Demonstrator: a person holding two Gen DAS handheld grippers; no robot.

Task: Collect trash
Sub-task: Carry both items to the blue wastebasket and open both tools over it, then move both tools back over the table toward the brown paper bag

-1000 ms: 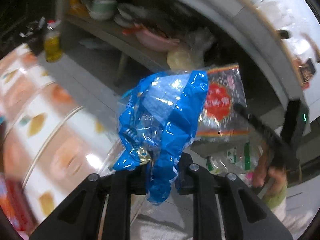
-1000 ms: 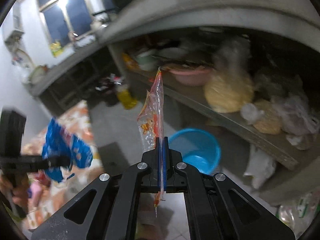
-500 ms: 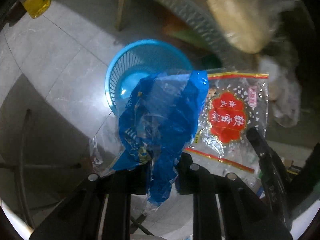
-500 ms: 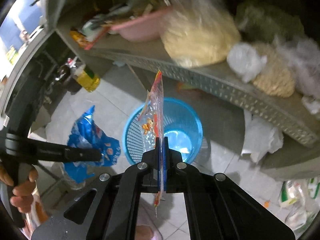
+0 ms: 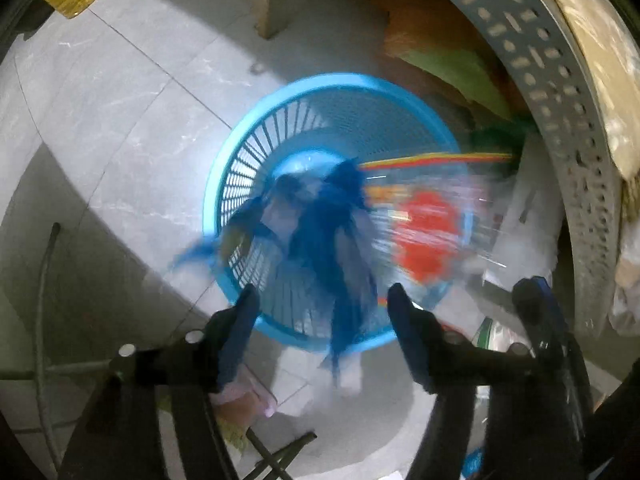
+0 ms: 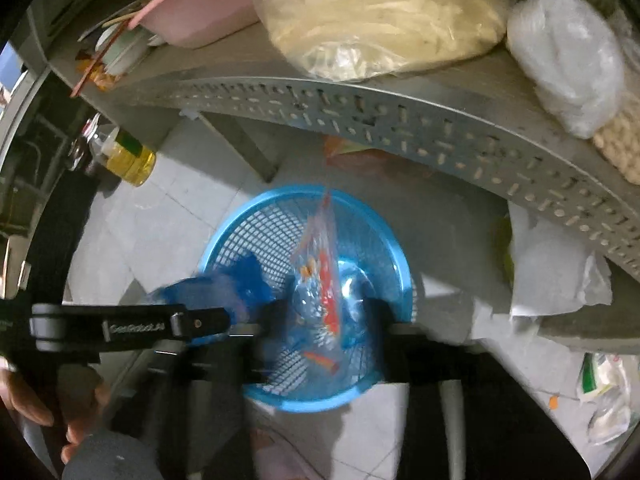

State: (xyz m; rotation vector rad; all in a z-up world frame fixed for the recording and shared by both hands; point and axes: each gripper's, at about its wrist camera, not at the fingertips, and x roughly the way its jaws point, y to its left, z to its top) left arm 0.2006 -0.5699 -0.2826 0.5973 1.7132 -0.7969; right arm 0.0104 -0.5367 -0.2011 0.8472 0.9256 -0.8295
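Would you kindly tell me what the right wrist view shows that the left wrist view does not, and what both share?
Only the right wrist view shows the pink basin, the bags on the shelf, and a hand on the left tool. Only the left wrist view shows the chair frame. Both share the blue basket, the blue wrapper and the red-printed bag, loose above the basket; both tools' jaws have just opened.

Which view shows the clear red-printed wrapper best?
The left wrist view: the clear red-printed wrapper faces the camera broadside, though blurred, over the blue basket. The right wrist view shows it only edge-on.
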